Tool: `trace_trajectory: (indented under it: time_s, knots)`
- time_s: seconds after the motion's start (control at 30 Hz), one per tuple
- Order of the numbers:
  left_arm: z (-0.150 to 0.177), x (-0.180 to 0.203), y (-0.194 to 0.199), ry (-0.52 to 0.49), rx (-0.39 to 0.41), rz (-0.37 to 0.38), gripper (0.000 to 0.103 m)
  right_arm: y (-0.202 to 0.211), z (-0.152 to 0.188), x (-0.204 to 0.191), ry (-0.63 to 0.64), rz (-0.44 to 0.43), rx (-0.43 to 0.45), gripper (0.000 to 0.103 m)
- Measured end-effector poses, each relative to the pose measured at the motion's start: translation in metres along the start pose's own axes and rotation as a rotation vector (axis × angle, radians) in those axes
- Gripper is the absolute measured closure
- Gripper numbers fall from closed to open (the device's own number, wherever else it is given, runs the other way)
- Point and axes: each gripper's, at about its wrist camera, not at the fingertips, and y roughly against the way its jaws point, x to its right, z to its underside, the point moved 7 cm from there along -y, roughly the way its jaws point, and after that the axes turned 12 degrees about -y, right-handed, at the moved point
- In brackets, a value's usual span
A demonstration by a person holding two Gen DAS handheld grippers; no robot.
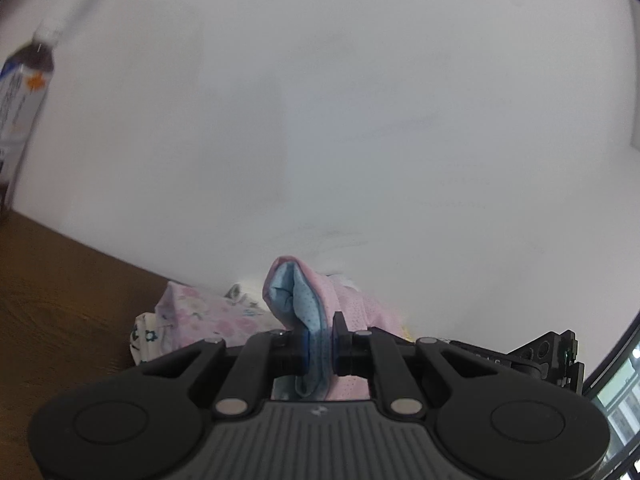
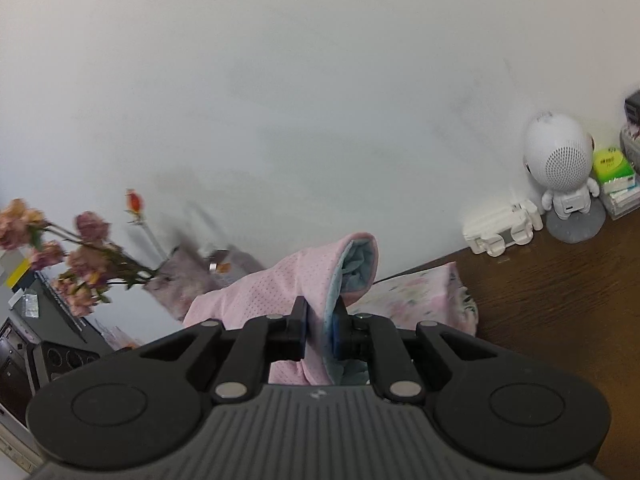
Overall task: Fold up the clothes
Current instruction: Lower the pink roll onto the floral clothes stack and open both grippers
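Spreading across the brown tabletop (image 2: 560,300), a floral clothes pile (image 1: 200,312) lies behind; whether it's folded I can't tell. Both grippers, left (image 1: 320,354) and right (image 2: 320,330), have jaws pinching the pink, blue-lined garment (image 2: 280,288), lifted mid-fold, dotted mesh bunched.

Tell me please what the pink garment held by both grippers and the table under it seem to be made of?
The pink garment looks like soft woven or knit fabric with tiny dots and a light blue lining; it folds and drapes limply where the left gripper and right gripper pinch it. The table looks like dark brown wood or wood-look laminate, matte, with visible grain streaks.
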Motion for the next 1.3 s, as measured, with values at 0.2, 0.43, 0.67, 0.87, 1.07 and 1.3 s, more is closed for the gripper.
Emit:
trace_trajectory:
  time_s: [0.2, 0.43, 0.67, 0.87, 1.07, 1.3]
  knots:
    - [0.009, -0.033, -0.030, 0.055, -0.033, -0.023, 0.094, -0.036, -0.005, 0.032, -0.033, 0.029, -0.037, 0.092]
    - [0.007, -0.043, -0.036, 0.067, -0.060, -0.047, 0.094, -0.048, -0.006, 0.047, -0.088, 0.033, -0.076, 0.092]
    - [0.008, -0.054, -0.037, 0.097, -0.070, -0.062, 0.094, -0.052, -0.002, 0.052, -0.146, 0.016, -0.095, 0.092]
    - [0.008, -0.062, -0.033, 0.119, -0.070, -0.055, 0.084, -0.050, -0.002, 0.062, -0.175, 0.012, -0.090, 0.082]
    - [-0.007, -0.060, -0.018, 0.046, -0.039, -0.109, 0.075, -0.034, -0.015, 0.071, -0.174, 0.023, -0.044, 0.066]
    - [-0.001, -0.062, -0.027, -0.013, -0.065, -0.177, 0.093, -0.032, -0.019, 0.062, -0.101, 0.052, -0.005, 0.084]
